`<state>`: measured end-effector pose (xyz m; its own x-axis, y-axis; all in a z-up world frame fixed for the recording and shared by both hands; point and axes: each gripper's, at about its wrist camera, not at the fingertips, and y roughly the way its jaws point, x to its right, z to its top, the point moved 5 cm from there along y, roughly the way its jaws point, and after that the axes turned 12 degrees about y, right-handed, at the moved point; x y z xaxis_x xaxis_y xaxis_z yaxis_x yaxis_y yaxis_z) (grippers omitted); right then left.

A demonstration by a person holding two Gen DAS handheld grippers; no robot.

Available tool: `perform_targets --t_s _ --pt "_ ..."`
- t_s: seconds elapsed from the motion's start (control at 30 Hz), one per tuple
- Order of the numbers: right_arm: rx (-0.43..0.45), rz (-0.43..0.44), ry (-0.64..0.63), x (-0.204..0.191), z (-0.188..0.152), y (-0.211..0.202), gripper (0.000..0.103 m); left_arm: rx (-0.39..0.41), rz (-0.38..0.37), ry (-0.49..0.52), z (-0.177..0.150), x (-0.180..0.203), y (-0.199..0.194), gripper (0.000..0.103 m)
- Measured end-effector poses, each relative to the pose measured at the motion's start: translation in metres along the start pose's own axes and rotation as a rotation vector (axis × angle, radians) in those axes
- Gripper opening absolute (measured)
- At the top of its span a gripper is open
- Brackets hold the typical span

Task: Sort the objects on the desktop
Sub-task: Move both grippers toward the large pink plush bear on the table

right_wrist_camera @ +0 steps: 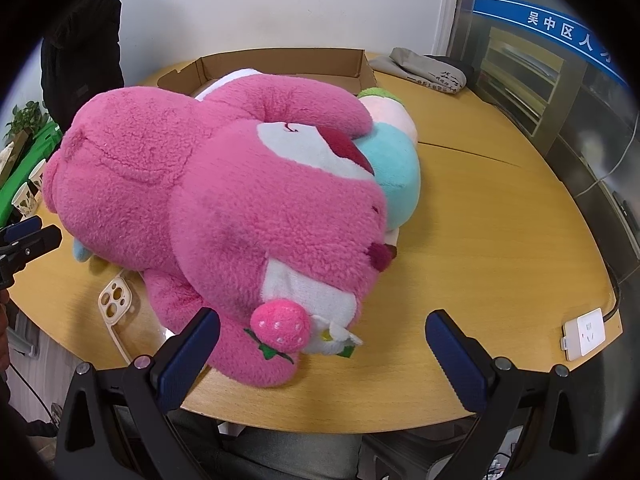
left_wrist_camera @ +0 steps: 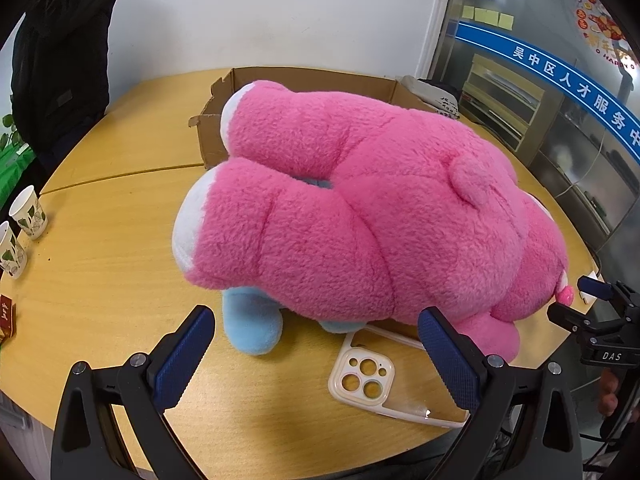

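A big pink plush bear (left_wrist_camera: 360,208) (right_wrist_camera: 224,200) lies face down across the wooden table (left_wrist_camera: 112,240), on top of a light-blue plush toy (left_wrist_camera: 252,324) (right_wrist_camera: 394,172). A clear phone case (left_wrist_camera: 372,372) (right_wrist_camera: 116,304) lies partly under the bear near the front edge. An open cardboard box (left_wrist_camera: 304,80) (right_wrist_camera: 280,62) stands behind the toys. My left gripper (left_wrist_camera: 316,354) is open just in front of the bear's legs, holding nothing. My right gripper (right_wrist_camera: 322,356) is open near the bear's head and strawberry tag, also holding nothing.
Paper cups (left_wrist_camera: 28,212) (right_wrist_camera: 28,196) stand at the table's left edge. A grey folded garment (left_wrist_camera: 432,94) (right_wrist_camera: 428,68) lies at the back right. A white power socket (right_wrist_camera: 584,334) sits at the right rim. A person in black (left_wrist_camera: 60,56) stands behind the table.
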<state>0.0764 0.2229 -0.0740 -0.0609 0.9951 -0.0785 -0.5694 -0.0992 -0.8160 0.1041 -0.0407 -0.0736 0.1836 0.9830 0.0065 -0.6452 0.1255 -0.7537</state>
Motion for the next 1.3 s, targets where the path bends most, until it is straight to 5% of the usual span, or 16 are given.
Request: perform_targets --t_s 1.3 --pt "-0.063 0.142 0.022 0.004 0.003 0.017 0.102 -0.001 -0.008 0.003 0.01 -0.028 0.001 0.103"
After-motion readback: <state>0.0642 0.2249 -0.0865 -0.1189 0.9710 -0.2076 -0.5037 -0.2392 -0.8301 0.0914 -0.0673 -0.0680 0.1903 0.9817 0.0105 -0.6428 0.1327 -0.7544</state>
